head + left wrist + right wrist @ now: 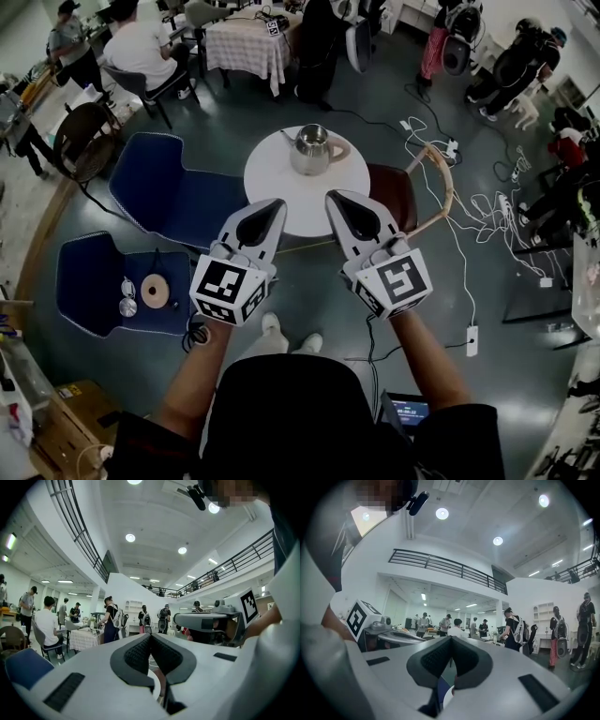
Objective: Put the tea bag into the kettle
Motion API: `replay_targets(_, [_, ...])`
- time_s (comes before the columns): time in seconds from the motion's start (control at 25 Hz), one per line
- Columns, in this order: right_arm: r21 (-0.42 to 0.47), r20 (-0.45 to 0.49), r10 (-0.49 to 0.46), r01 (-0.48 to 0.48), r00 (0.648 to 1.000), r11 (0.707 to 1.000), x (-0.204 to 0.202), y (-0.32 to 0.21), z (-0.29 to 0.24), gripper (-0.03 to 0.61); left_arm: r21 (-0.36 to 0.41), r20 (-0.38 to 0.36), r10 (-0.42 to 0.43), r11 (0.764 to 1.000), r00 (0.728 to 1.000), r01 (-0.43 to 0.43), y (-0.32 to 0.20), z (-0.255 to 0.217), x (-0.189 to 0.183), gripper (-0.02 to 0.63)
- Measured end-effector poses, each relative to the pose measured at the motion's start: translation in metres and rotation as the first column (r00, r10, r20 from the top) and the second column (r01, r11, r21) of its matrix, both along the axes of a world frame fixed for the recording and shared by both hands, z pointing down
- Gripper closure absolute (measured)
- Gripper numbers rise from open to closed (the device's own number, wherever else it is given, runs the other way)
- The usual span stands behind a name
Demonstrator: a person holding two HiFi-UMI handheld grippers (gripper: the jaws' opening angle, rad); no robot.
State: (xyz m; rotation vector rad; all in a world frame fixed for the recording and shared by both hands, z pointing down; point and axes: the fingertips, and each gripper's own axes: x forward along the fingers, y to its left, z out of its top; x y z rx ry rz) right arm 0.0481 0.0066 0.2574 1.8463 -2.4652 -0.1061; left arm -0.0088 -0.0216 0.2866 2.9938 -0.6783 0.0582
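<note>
Nearest, L gripper point(270, 210) & R gripper point(339, 201) are held level, side by side, both w/ jaws clenched together on nothing. Beyond their tips, the round white tabletop point(272, 183) carries the steel kettle point(311, 150), upright towards its far side. Tea bag shows nowhere: either it's inside the kettle already or it's out of frame, so progress can't be settled. Kettle top looks lidded, tho it's too small to be sure.

Head view downward — others level (outward)
</note>
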Motion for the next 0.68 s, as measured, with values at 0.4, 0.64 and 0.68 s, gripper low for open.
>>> replay_targets(0.4, [-0.005,0.005,0.001,-0.001,1.000,1.000,0.000,0.039,0.005,0.561,0.026,0.019,-0.004,1.000,1.000,0.003,0.042,0.002,0.000,0.600])
replay_targets(0.64, [-0.007,0.002,-0.007,0.007,1.000,1.000,0.000,0.051,0.005,0.561,0.020,0.010,-0.006,1.000,1.000,0.006,0.054,-0.001,0.001,0.599])
replay_targets(0.68, [-0.007,0.002,-0.006,0.007,1.000,1.000,0.000,0.053,0.005,0.561,0.020,0.008,-0.007,1.000,1.000,0.007,0.057,-0.001,0.000,0.599])
